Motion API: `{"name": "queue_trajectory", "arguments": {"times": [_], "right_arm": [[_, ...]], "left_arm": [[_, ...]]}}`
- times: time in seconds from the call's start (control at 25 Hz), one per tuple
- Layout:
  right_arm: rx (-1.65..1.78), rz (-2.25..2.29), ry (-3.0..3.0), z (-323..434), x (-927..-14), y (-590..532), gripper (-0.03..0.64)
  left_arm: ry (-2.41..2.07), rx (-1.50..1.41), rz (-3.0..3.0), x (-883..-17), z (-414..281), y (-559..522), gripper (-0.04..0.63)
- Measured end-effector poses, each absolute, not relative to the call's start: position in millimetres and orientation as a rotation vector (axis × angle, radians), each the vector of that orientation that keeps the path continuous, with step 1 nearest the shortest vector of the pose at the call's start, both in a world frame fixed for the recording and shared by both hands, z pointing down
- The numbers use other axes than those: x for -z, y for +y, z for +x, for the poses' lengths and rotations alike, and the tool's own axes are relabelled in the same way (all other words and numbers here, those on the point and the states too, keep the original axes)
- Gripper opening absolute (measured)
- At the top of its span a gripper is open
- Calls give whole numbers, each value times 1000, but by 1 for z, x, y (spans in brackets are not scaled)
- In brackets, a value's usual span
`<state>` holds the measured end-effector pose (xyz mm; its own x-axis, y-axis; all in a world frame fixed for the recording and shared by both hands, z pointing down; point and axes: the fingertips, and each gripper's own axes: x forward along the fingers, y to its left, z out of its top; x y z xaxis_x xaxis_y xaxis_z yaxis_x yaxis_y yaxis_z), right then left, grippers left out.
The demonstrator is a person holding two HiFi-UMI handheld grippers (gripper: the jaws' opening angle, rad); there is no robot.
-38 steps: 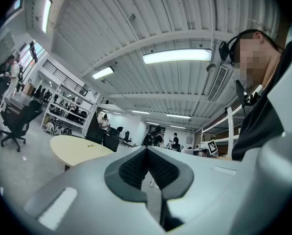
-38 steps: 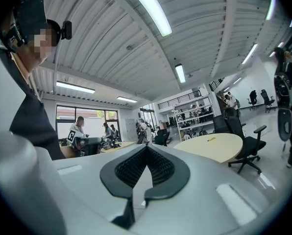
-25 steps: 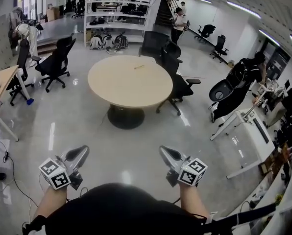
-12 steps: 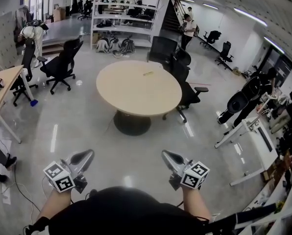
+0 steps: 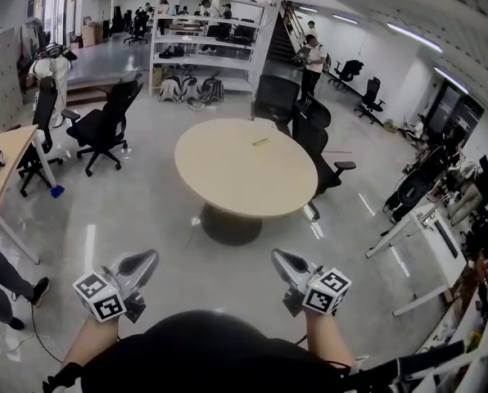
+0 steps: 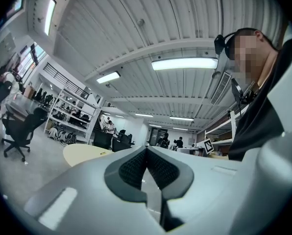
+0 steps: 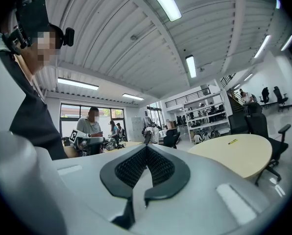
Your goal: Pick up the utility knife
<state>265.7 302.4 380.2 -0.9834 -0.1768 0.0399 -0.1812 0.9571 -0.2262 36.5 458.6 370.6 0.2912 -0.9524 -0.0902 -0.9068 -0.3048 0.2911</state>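
The utility knife (image 5: 260, 142) is a small yellow strip lying on the far part of the round beige table (image 5: 228, 178), well ahead of me across the glossy floor. My left gripper (image 5: 148, 257) and right gripper (image 5: 277, 255) are held level at waist height, side by side, far short of the table. Both are shut with nothing between the pads. In the left gripper view, the knife (image 6: 103, 153) shows on the table (image 6: 82, 154) to the left of the shut left gripper (image 6: 146, 149). The right gripper view has the knife (image 7: 232, 141) off to the right of the right gripper (image 7: 146, 147).
Black office chairs (image 5: 314, 142) crowd the table's far right side; another chair (image 5: 105, 125) stands at the left. A wooden desk (image 5: 2, 166) is at the far left, white desks (image 5: 428, 232) at the right. A shelf rack (image 5: 207, 35) and people stand at the back. A person's leg (image 5: 2, 281) is near left.
The round table and the room have drawn nearer and shifted right in the head view as I walk forward. Both grippers keep their place before me, still shut.
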Motion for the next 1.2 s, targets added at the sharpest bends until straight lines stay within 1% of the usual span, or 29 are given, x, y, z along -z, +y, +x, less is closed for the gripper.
{"name": "queue_trajectory", "arguments": {"times": [0.2, 0.44, 0.76, 1.0, 1.2], "right_arm": [[-356, 298, -3085, 206, -388, 298, 14], [-362, 294, -3059, 165, -383, 287, 14], [-425, 210, -3066, 120, -403, 232, 14], [-427, 53, -3075, 83, -406, 142, 15], [-379, -73, -3089, 66, -389, 68, 14]], "left_arm": [[-1747, 364, 2345, -380, -29, 462, -3], [-1763, 378, 2309, -380, -75, 460, -3], [-1810, 351, 2245, -398, -104, 424, -3], [-1947, 343, 2167, -393, -121, 359, -3], [-2017, 355, 2136, -378, -117, 294, -3]]}}
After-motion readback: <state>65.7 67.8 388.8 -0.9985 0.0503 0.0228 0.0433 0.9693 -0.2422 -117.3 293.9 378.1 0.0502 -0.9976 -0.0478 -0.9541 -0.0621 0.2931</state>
